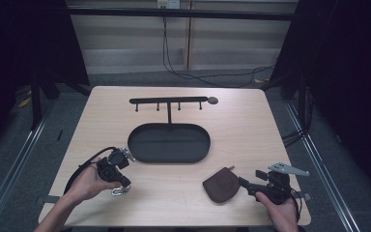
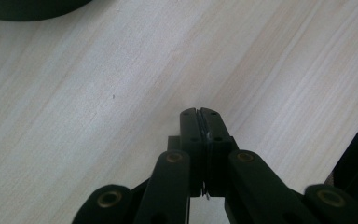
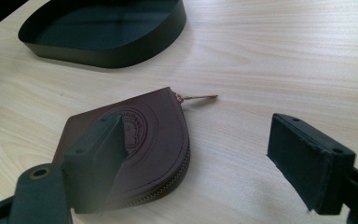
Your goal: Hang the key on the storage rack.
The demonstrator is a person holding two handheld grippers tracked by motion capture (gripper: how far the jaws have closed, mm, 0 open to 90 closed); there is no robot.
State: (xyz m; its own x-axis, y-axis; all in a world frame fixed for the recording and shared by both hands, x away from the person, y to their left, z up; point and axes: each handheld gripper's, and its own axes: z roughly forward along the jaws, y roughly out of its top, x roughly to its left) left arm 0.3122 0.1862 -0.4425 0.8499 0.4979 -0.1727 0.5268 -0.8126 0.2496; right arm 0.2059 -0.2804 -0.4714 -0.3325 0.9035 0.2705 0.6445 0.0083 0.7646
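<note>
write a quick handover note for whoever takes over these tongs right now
Left tongs: shut on a thin metal ring; a small silver clasp hangs below them, near the table's front left.
Right tongs: open, holding nothing, just in front of the brown pouch.
Pouch: flat on the table, front right, zip pull pointing away from it.
Black tray and its hook rack: mid-table, nothing in or on them.
Done: clasp picked up.
Left: probably grip the pouch and join it to the clasp; the goal is a guess.
</note>
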